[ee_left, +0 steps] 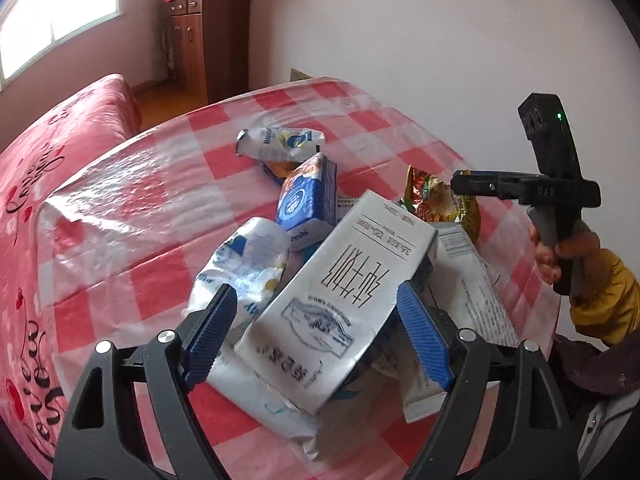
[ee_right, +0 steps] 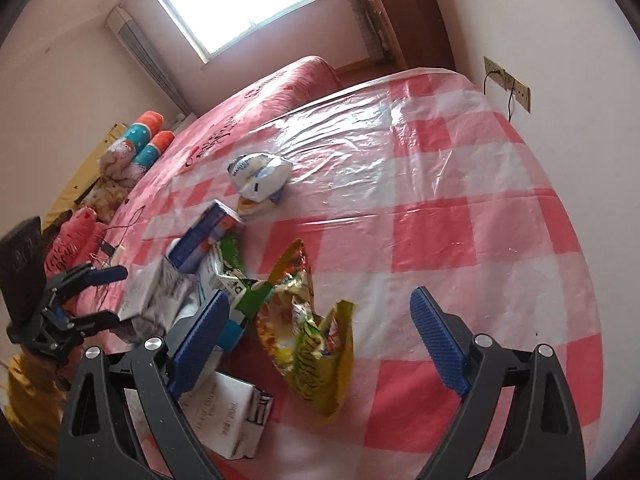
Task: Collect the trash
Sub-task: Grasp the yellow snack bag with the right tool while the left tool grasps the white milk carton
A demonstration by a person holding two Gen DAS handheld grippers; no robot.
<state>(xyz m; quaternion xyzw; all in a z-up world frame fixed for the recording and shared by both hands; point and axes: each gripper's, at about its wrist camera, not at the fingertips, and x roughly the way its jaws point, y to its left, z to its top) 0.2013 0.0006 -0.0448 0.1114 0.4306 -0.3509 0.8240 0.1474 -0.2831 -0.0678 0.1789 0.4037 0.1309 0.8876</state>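
I see a bed (ee_right: 280, 92) under a red cover, and against it a bench (ee_right: 460, 240) draped in a red-and-white checked plastic cloth (ee_left: 132, 208). The trash sits in a loose heap on that cloth, at the side nearest me.

Largest in the heap is a flattened white milk carton (ee_left: 340, 300) printed with dark characters, tilted up over the other pieces. My left claw (ee_left: 320, 332) is spread, one blue pad on each side of this carton; I cannot tell whether the pads touch it. A crumpled white and blue bag (ee_left: 244, 264) lies just left of the carton, and a blue and white carton (ee_left: 308, 200) stands behind it. Farther back, apart from the heap, lies a small white pouch (ee_left: 280, 142).

My right claw (ee_right: 320, 344) is spread wide, hovering around a crinkled yellow and green snack wrapper (ee_right: 312, 336).
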